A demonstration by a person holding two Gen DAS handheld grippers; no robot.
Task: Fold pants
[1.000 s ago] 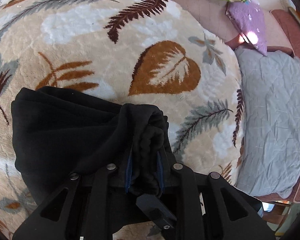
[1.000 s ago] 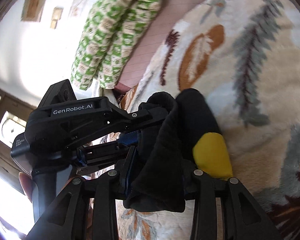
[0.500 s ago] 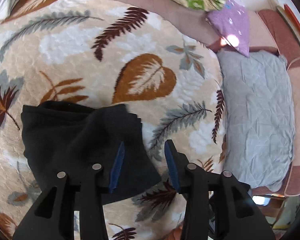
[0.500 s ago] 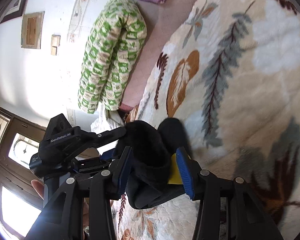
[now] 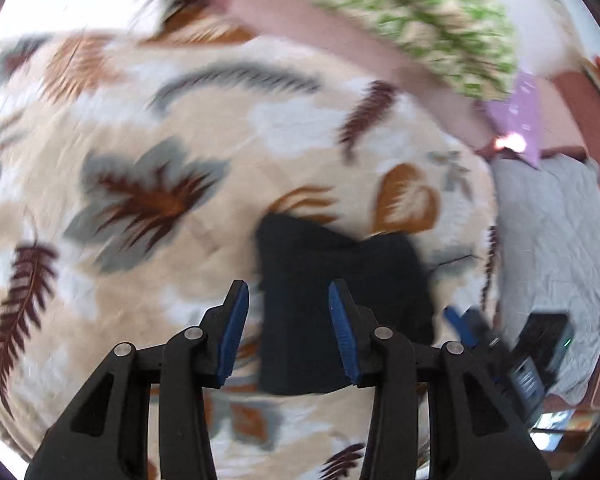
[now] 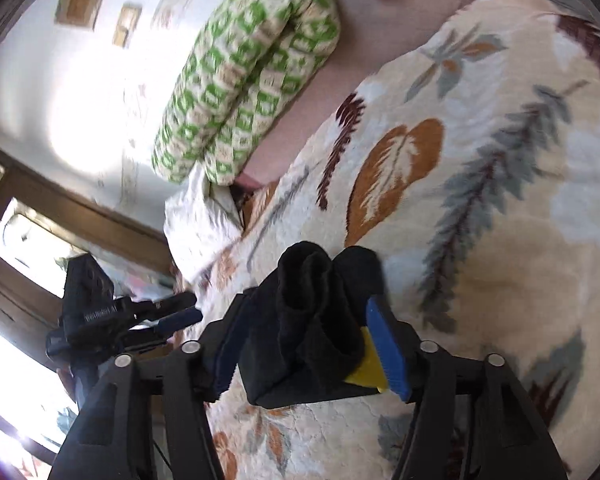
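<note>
The black pants (image 5: 340, 300) lie folded in a small bundle on the leaf-patterned blanket (image 5: 140, 152). The left tool (image 5: 286, 320) hovers above them with its jaws apart, gripping nothing. The right tool (image 6: 312, 344) has been opening; the pants sit loose between its blue pads (image 6: 388, 344). A green patterned pillow (image 6: 252, 60) lies past the blanket's edge.

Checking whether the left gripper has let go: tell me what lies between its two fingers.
Nothing is gripped. In the left wrist view the left gripper is open above the folded black pants, which lie on the leaf-print blanket behind the gap.
</note>
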